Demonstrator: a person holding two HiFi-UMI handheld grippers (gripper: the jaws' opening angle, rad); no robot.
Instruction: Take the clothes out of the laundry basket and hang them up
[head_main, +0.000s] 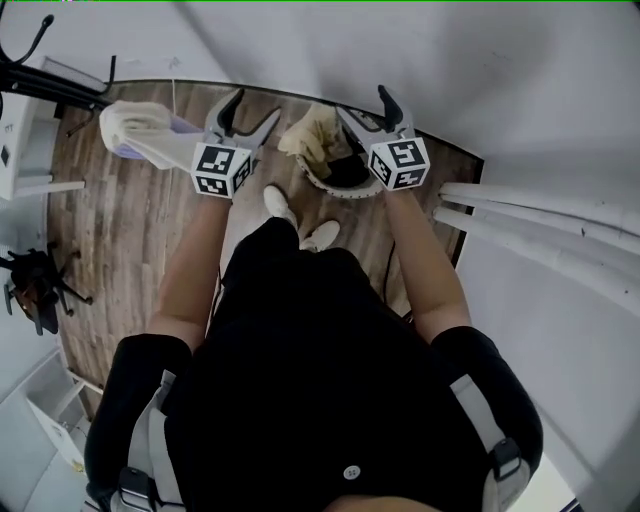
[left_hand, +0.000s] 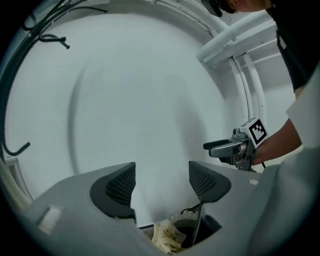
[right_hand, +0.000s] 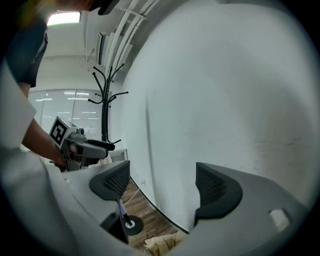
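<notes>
your left gripper (head_main: 255, 108) and right gripper (head_main: 362, 103) spread empty, wall (head_main: 400, 50) ahead; one laundry basket (head_main: 345, 190) (cloth (head_main: 312, 135) inside); one coat rack (right_hand: 104, 115).

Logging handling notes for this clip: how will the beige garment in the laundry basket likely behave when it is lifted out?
The beige garment lies crumpled and bunched at the edge of the laundry basket, so it is probably floppy and will drape when lifted. It looks like thin cloth, so it is likely light. A trailing part might snag the rim.

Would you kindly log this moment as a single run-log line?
left gripper: open, empty | right gripper: open, empty | laundry basket: beige cloth in it, not yet gripped
</notes>
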